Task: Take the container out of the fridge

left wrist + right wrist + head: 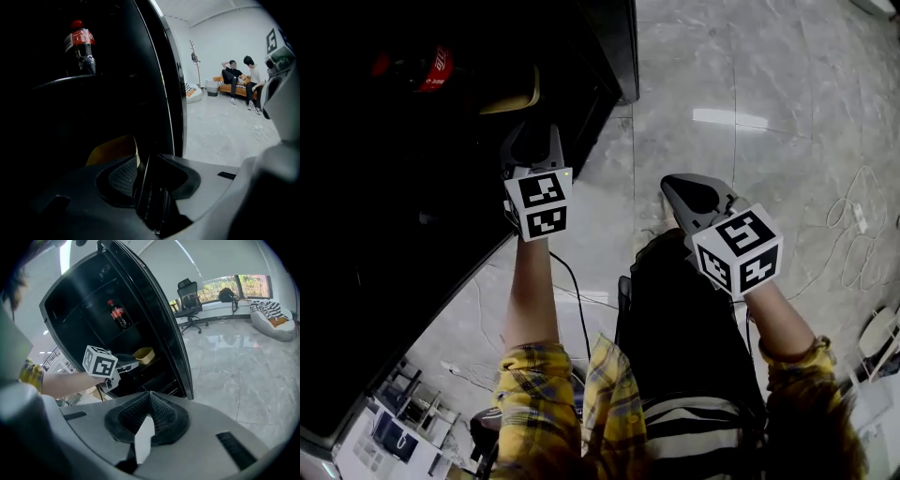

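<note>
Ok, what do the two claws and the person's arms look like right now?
The left claw and right claw are grey, tapered plastic shells with black ribbed pads. Each carries a white cube printed with black square markers: the left cube and the right cube. The person wears yellow plaid sleeves, rolled back from the wrists.

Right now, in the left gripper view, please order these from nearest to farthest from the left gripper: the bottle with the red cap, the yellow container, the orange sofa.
1. Yellow container: directly ahead, low down, just beyond the jaws.
2. Bottle: higher up, on the left.
3. Sofa: far off on the right, clearly the farthest.
</note>
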A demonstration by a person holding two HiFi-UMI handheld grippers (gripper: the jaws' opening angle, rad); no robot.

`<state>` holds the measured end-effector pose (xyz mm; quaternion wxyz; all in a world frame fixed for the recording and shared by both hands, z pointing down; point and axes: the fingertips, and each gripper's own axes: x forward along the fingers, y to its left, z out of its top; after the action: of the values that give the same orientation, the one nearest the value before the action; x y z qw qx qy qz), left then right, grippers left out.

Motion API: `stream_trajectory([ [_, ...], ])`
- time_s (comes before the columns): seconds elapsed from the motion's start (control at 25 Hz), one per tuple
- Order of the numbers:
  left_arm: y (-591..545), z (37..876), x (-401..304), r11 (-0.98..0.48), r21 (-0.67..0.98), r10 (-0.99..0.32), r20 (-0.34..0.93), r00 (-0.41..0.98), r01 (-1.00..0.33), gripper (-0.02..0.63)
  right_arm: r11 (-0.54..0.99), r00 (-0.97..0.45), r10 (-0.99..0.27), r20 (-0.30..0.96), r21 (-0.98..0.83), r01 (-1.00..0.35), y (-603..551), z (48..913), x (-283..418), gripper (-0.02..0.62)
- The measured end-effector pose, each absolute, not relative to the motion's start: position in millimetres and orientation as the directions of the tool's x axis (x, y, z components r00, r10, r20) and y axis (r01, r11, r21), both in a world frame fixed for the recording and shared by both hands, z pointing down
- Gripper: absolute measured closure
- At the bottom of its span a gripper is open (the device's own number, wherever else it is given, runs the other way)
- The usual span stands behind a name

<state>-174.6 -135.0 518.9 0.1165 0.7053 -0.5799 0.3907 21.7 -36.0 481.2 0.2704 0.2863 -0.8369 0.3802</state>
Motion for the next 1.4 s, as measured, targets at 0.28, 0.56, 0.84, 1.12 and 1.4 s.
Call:
stream_trajectory([
  [0.28,-157,529,-185,-0.313,-0.329,-0.733,0.681,0.006,-0.891,0.479,0.554,-0.696,-0.232,0.680,-0.495,-0.669,-28,509,9,0.568],
  [0.56,-173,546,-196,-0.305,-0.333,-0.730,0.684,-0.006,-0.892,0.480,0.555,-0.703,-0.206,0.680,-0.511,-0.657,-26,533,-1,0.568],
  [0.84,-188,537,-203,-0.307,-0.409,-0.761,0.648,-0.037,-0.860,0.479,0.558,-0.711,-0.173,0.682,-0.527,-0.641,-18,551,-11,0.568],
  [1.12,-201,545,-208,-0.330,-0.433,-0.757,0.652,-0.039,-0.839,0.479,0.559,-0.712,-0.148,0.686,-0.536,-0.633,-12,569,-16,0.568],
  [1.4,-207,559,-208,-0.362,-0.433,-0.725,0.688,-0.043,-0.826,0.480,0.548,-0.707,-0.135,0.694,-0.542,-0.637,-7,582,-15,0.568],
])
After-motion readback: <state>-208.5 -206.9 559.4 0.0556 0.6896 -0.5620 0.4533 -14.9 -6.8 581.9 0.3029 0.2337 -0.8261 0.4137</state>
